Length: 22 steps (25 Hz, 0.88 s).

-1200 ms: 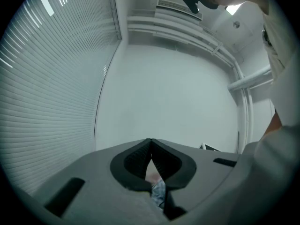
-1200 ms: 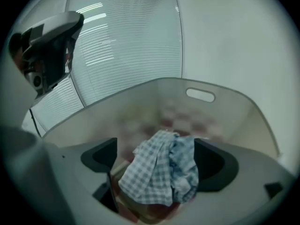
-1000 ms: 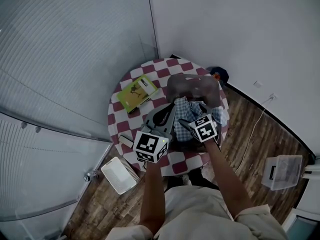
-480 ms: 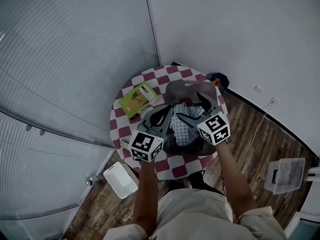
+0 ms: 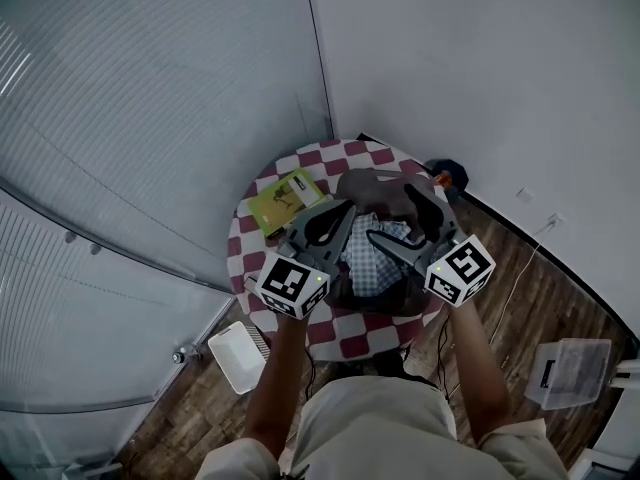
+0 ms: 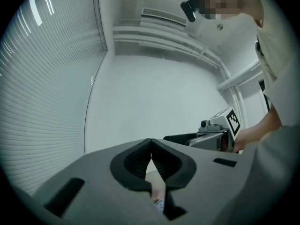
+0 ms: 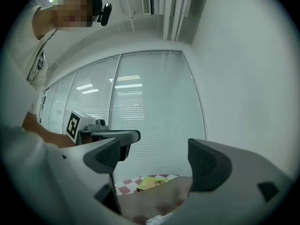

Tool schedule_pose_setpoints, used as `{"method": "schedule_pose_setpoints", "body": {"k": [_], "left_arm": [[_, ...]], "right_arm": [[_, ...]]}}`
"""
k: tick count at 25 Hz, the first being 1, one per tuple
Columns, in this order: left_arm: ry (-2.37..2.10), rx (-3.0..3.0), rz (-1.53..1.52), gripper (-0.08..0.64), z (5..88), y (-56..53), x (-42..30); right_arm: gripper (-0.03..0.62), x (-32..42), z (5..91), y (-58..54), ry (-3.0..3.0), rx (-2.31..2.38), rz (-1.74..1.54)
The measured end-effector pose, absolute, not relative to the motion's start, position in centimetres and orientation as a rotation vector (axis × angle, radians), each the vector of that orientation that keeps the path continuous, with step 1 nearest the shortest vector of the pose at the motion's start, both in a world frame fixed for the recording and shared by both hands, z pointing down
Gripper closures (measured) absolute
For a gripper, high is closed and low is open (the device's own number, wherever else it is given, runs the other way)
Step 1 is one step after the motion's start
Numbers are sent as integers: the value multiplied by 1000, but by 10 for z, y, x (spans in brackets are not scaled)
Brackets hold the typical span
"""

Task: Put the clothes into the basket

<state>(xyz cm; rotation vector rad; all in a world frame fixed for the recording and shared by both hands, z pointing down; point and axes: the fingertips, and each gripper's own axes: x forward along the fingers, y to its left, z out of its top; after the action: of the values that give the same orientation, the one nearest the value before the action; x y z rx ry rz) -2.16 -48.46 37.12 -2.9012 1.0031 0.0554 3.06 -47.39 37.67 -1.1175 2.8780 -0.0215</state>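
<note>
A blue-and-white plaid shirt [image 5: 372, 260] lies bunched on the round checkered table [image 5: 345, 333], with a dark garment [image 5: 392, 294] under its near side. The grey-brown basket [image 5: 372, 186] stands just beyond them, and its rim [image 7: 161, 198] shows low in the right gripper view. My left gripper [image 5: 343, 213] is raised above the shirt's left side, its jaws shut tip to tip [image 6: 151, 149] with nothing seen between them. My right gripper [image 5: 405, 226] hovers over the shirt's right side with its jaws wide apart [image 7: 157, 156] and empty.
A green-yellow book [image 5: 285, 196] lies on the table's left part. A white box [image 5: 238, 356] sits on the wooden floor at the left. A clear bin [image 5: 565, 368] is at the right. A dark cap [image 5: 450, 173] lies by the wall. Blinds and walls close in behind.
Both grippers have lifted off the clothes and tilted upward. The right gripper has drawn back to the right. The shirt stays on the table.
</note>
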Motion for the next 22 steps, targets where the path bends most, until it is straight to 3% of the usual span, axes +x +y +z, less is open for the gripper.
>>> {"method": "schedule_pose_setpoints", "body": {"k": [7,13,17,22], "left_arm": [[1006,-2930,19,546,374,-476,-13],[1029,-2922,-16,546,384,-465,-20],[1064,-2890,21,546,380,-454,-28],[1087,-2882,-24,546,388,-452,-35]], "right_arm": [[303,50,362,-457,2894,-1034,39],[527,63,367,-443,2910,-1029,40],[569,67,373,-442,2934,-1057,35],[572,78,369,-436,2949,-1077,86]]}}
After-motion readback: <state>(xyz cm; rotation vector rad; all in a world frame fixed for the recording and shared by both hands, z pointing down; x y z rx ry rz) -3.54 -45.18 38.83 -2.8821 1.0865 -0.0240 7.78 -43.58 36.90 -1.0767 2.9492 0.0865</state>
